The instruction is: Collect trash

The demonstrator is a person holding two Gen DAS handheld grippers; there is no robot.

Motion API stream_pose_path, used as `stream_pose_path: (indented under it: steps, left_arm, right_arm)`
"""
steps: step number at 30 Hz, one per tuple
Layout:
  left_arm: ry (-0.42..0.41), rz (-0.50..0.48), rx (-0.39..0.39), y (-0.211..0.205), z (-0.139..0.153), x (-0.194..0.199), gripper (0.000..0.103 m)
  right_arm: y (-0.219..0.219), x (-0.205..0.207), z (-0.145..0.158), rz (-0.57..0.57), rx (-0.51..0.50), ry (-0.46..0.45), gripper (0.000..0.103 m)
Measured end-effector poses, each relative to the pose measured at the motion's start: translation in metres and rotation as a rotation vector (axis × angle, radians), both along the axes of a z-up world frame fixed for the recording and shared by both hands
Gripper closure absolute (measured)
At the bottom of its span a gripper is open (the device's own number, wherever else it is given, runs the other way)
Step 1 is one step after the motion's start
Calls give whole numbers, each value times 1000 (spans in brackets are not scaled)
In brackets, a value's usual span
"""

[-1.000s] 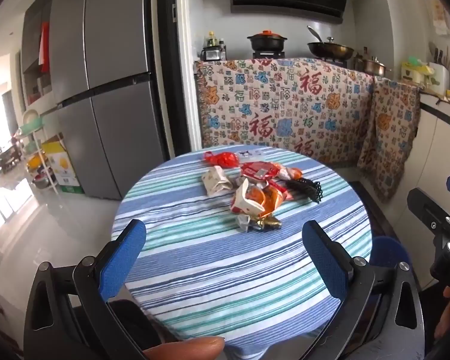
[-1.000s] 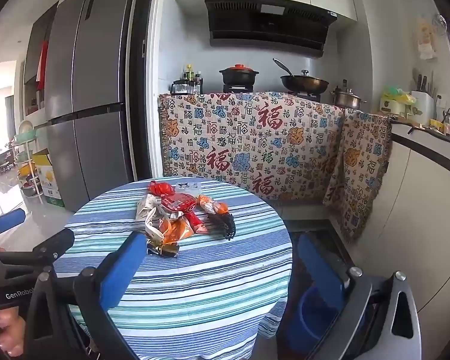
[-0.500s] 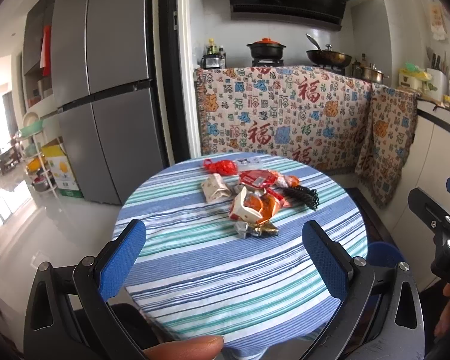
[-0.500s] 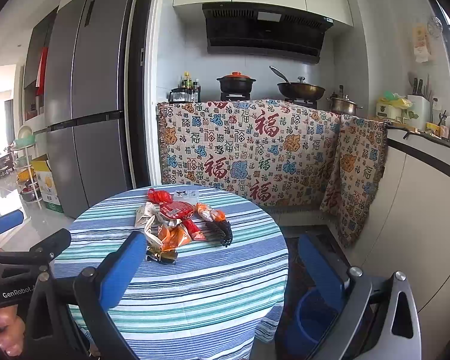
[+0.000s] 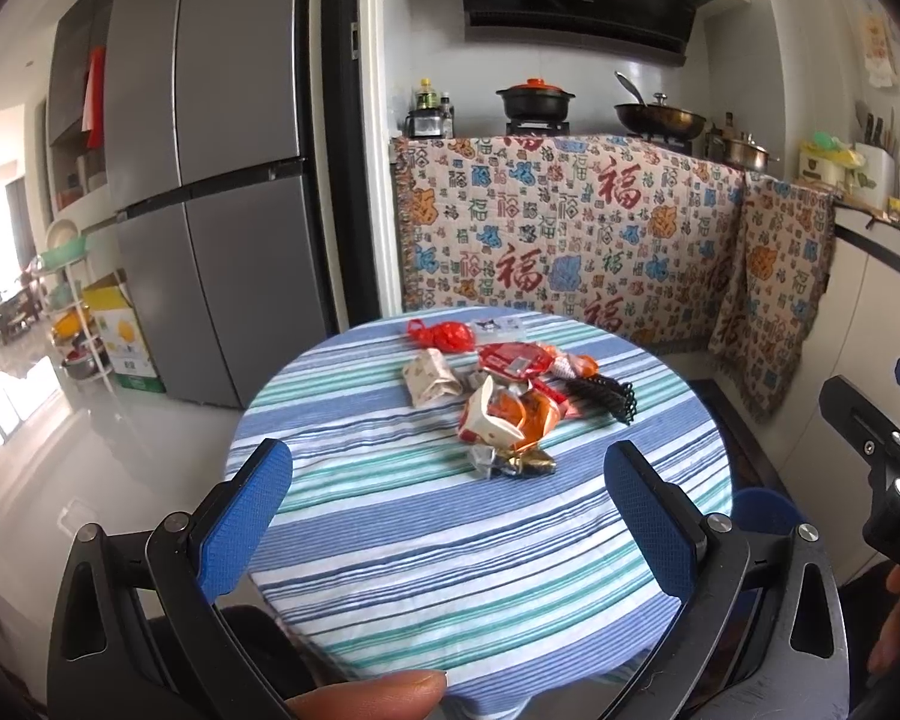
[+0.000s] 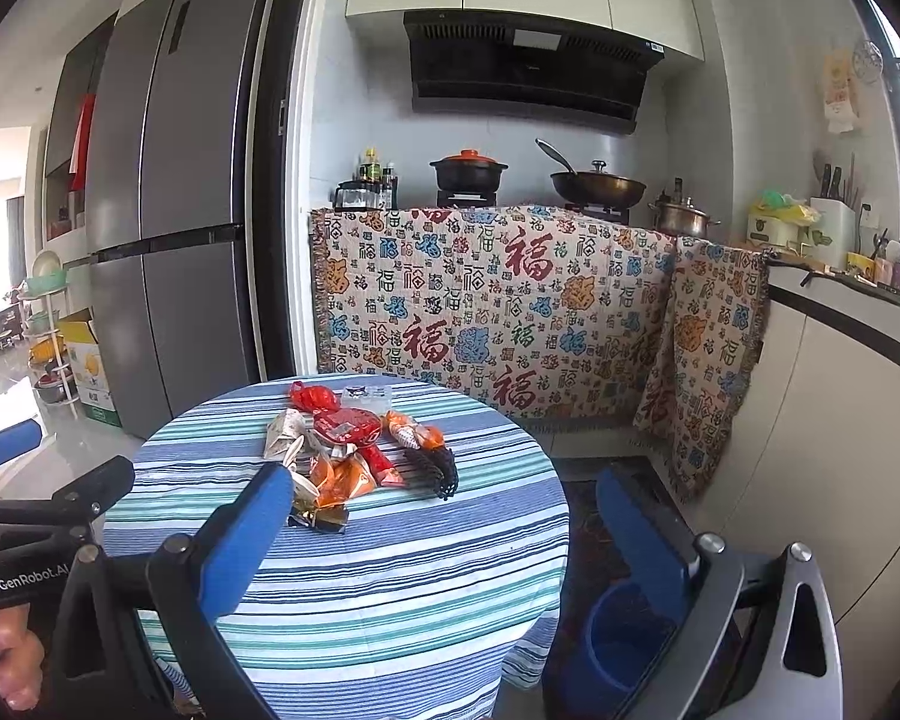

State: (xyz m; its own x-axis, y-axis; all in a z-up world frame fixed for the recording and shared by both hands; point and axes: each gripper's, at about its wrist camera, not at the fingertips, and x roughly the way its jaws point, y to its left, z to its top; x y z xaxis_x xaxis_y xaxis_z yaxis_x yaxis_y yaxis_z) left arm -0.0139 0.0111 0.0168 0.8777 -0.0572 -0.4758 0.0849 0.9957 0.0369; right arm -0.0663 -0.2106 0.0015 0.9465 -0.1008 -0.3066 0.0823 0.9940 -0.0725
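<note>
At far left stands the grey refrigerator (image 5: 210, 180); just right of it, the round table under a striped tablecloth (image 5: 390, 540). The left gripper (image 5: 450, 516) hangs short of the table, jaws spread wide and empty. The trash lies heaped past the table's middle: a red plastic bag (image 5: 444, 335), a crumpled paper wrapper (image 5: 429, 381), orange snack packets (image 5: 510, 414), a foil wrapper (image 5: 513, 462), a black comb-like piece (image 5: 603, 397). The right gripper (image 6: 444, 534) is likewise wide and empty. A blue bin (image 6: 618, 642) sits on the floor beside the table (partly hidden). Risk: pinching the tablecloth along with a flat wrapper would drag the heap, and light pieces could slide off the edge.
</note>
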Motion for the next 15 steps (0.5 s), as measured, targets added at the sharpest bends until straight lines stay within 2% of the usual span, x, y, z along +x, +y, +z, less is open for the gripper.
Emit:
stream_pose_path:
  steps: [15]
  left_arm:
    - [0,0,-3,0,2,-1,0]
  right_arm:
    - [-1,-1,0,-1,-4,-5,0]
